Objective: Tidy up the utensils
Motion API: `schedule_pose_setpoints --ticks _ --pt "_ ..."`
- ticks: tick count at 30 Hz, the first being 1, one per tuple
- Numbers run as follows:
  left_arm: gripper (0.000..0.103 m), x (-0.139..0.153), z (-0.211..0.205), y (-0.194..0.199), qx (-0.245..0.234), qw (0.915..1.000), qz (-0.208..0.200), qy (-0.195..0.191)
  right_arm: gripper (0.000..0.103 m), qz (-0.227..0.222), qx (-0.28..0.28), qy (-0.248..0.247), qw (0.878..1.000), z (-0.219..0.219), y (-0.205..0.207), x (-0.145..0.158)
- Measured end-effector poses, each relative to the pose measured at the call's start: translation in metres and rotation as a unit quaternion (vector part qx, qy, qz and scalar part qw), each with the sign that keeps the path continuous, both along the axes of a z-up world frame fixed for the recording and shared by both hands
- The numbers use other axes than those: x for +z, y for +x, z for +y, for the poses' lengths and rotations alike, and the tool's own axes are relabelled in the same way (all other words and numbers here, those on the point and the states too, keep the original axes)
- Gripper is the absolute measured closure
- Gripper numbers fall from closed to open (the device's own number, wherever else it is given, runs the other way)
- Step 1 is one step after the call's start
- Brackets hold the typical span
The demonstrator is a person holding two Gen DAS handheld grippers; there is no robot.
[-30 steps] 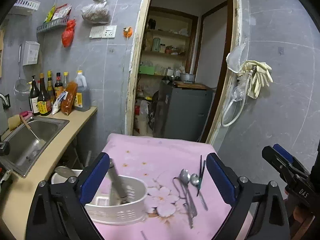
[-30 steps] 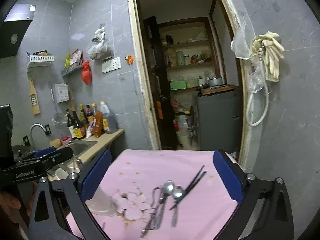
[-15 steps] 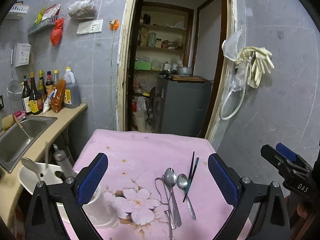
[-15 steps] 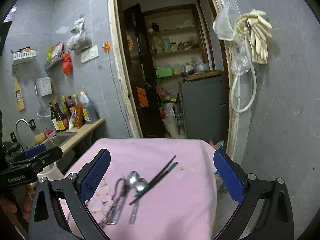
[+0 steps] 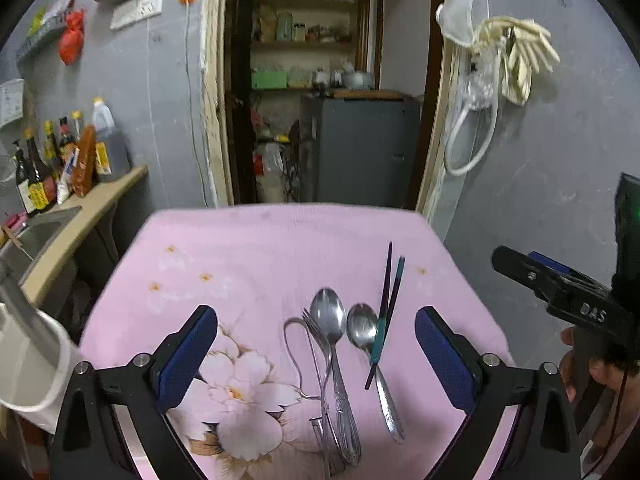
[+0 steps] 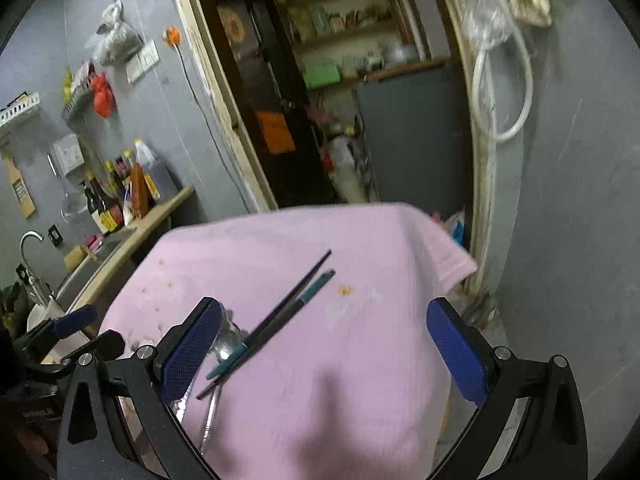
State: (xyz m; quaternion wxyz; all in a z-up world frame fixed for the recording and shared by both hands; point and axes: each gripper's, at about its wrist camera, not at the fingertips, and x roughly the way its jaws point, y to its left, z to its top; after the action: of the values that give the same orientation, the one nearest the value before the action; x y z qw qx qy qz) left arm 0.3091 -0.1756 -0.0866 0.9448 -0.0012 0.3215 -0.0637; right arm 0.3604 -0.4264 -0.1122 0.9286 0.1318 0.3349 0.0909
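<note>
I see the utensils lying loose in a tight cluster on the pink flowered cloth (image 5: 248, 248), toward its right half. The large steel spoon (image 5: 329, 314) lies bowl-up with its ornate handle running toward me, and a fork (image 5: 316, 330) lies against its left side, tines pointing away. Left of those sits a bent wire piece (image 5: 294, 356) whose kind I cannot tell. The smaller spoon (image 5: 362, 326) lies just right of the large one, and the dark chopsticks (image 5: 386, 292), one with a teal grip, lie slanted across its handle, tips pointing to the far edge. My left gripper (image 5: 316, 354) hangs above this cluster with its blue-padded jaws spread wide, holding nothing. My right gripper (image 6: 324, 344) is likewise wide apart and empty, hovering over the cloth's right side with the chopsticks running in beside its left pad (image 6: 192, 350). At the far left edge of the left view a white holder (image 5: 28, 364) shows with a metal handle (image 5: 22, 316) standing in it. Beyond are the counter with sauce bottles (image 5: 60, 160) and the sink (image 5: 32, 236).
</note>
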Motion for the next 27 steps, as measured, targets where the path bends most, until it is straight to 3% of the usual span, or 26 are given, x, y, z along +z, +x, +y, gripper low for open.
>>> schedule_pose_setpoints --ticks 2,6,13,23,27 --pt "0.017 -0.010 -0.003 0.008 -0.003 0.9999 0.015 -0.002 0.012 0.019 0.005 0.003 1.000 0.002 0.010 -0.014" --pt "0.038 -0.031 -0.009 0.025 -0.012 0.9988 0.047 -0.008 0.036 0.064 0.018 0.009 0.998 0.008 0.032 -0.040" --pt "0.072 -0.059 -0.017 0.049 -0.004 0.9953 0.097 -0.004 0.059 0.112 0.034 0.036 0.992 0.025 0.063 -0.073" --pt "0.087 -0.073 -0.005 0.063 0.005 0.9906 0.134 -0.028 0.066 0.145 0.017 -0.004 0.989 0.057 0.094 -0.078" --pt "0.091 -0.075 0.002 0.067 0.010 0.9878 0.148 -0.050 0.079 0.155 0.002 -0.044 0.987 0.072 0.098 -0.076"
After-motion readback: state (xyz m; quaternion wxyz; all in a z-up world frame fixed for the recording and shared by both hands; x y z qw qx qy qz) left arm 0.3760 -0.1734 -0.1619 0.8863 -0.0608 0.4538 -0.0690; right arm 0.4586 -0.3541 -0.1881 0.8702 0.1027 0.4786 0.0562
